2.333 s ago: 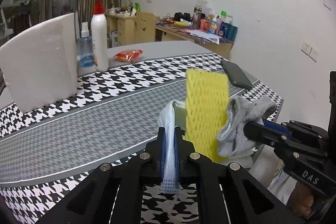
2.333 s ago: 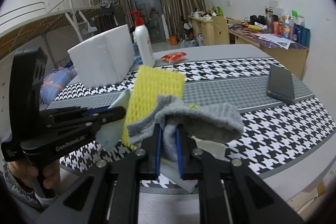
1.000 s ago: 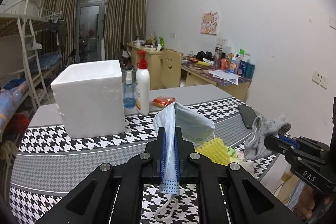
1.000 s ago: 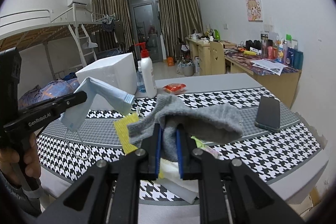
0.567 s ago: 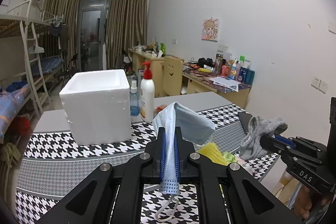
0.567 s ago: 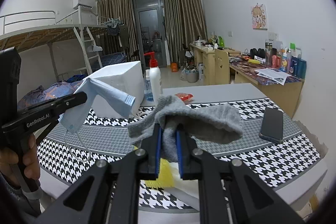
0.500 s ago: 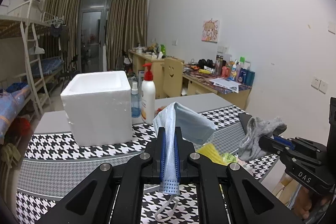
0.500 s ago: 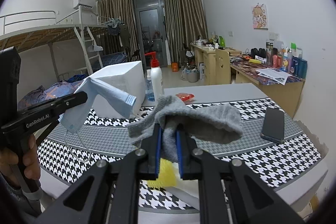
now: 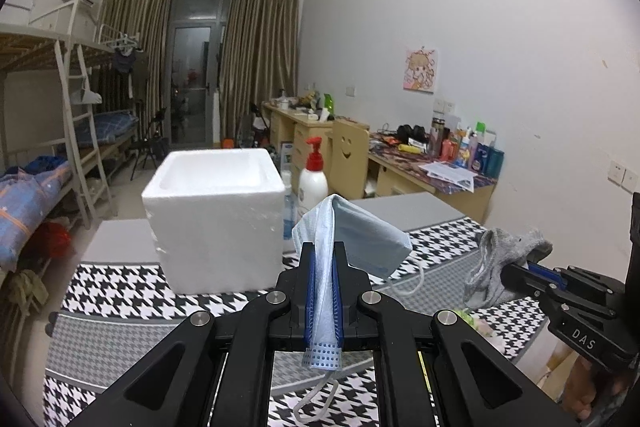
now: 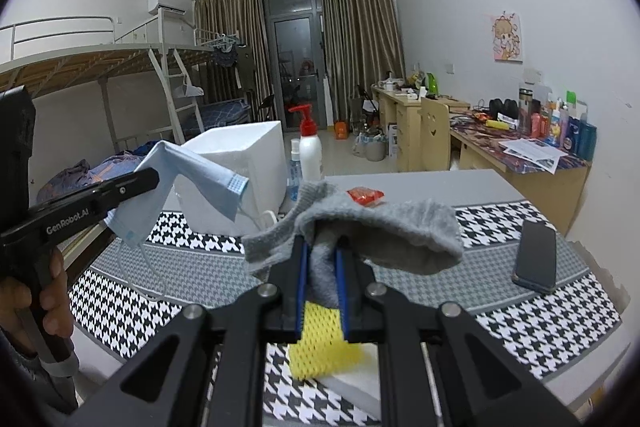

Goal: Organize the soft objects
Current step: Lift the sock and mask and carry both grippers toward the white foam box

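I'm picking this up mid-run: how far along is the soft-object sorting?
Done: both pickups. The left tool is shut on the blue face mask; the right tool is shut on the grey sock, both clear of the table. Nothing shows inside the white foam box from here. Left: dropping both off, then the yellow foam net near the table edge.

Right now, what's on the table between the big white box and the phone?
In the right wrist view, between foam box and phone: a pump bottle, a spray bottle, a red packet.
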The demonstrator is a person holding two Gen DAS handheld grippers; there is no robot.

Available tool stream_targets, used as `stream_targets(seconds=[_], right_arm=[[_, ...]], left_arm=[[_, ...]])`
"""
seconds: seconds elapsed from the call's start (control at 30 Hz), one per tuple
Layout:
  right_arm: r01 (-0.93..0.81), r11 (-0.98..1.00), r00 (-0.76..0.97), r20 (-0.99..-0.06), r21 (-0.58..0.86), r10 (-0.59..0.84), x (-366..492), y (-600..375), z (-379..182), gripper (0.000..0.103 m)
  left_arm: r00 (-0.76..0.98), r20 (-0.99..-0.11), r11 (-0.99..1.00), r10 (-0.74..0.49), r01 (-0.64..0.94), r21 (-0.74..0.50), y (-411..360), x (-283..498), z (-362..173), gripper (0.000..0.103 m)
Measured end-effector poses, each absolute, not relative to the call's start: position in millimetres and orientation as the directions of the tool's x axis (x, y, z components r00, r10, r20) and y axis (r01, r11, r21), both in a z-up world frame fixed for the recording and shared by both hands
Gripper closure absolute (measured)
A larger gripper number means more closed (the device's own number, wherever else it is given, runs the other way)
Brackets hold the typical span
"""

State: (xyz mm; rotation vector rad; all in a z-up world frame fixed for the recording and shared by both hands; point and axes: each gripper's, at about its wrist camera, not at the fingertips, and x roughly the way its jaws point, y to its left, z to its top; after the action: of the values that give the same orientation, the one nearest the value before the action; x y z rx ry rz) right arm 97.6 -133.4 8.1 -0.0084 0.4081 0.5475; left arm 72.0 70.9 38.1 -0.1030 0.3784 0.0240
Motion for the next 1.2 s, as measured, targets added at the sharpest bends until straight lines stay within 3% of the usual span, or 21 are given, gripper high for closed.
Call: stream_targets(seconds=[0.67, 1.2], right_arm=[[-0.571, 0.817, 0.758, -0.329, 0.08, 0.562, 112.0, -103.8, 29.0, 0.086], [-0.608, 0.793, 0.737, -0.34, 0.044, 0.584, 124.0, -78.4, 40.2, 0.087]], left_arm=[[0.933, -0.339, 0.99, 0.123, -0.14, -0.025, 89.6, 83.3, 56.4, 0.095], [0.921, -0.33, 0.976, 0.207, -0.216, 0.009, 104.2, 93.5, 57.9, 0.095]])
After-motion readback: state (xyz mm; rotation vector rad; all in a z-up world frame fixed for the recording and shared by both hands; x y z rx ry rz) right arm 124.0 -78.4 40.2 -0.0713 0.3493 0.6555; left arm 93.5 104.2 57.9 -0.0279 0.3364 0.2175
